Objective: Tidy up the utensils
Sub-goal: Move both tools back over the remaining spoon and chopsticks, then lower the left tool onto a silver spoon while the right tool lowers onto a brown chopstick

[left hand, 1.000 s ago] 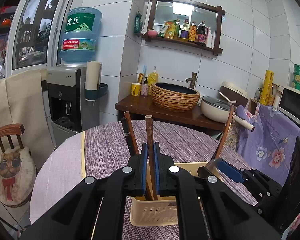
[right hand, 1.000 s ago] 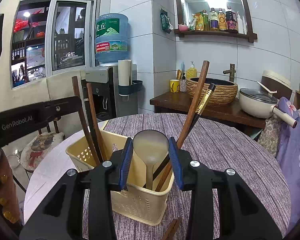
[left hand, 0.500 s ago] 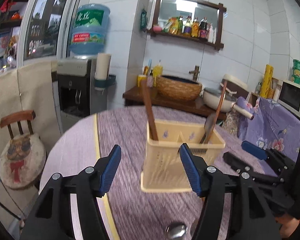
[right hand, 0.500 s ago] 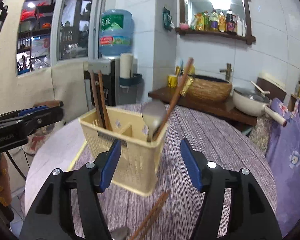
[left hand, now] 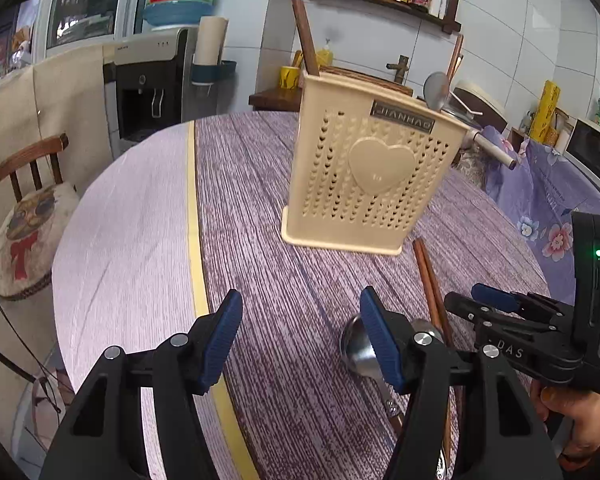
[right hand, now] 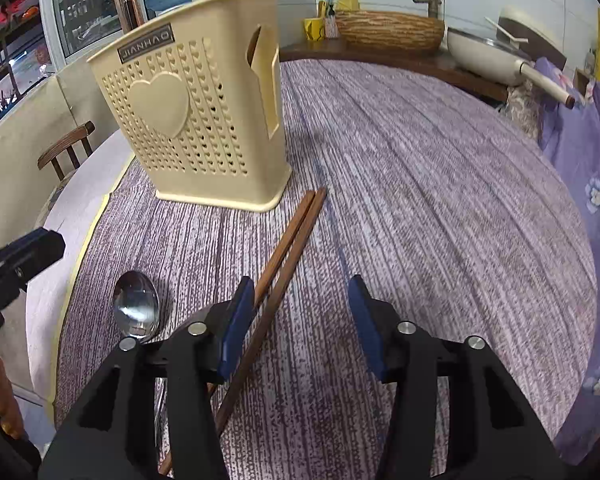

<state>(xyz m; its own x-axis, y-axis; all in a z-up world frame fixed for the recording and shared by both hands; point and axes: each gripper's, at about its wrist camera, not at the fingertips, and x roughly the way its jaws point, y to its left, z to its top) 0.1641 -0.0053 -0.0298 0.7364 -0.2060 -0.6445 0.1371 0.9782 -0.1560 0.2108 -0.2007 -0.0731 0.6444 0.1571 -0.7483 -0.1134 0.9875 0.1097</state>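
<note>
One cream perforated plastic utensil holder stands on your purple-clothed round table. Two brown wooden chopsticks and one steel spoon lie before it. Your left gripper gapes empty; your right gripper, jaws just narrowing, clasps nothing, chopsticks beside its left pad.

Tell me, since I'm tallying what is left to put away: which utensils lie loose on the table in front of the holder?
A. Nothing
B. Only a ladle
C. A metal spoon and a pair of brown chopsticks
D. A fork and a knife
C: a metal spoon and a pair of brown chopsticks lie flat on the purple tablecloth, outside the cream utensil holder.
</note>
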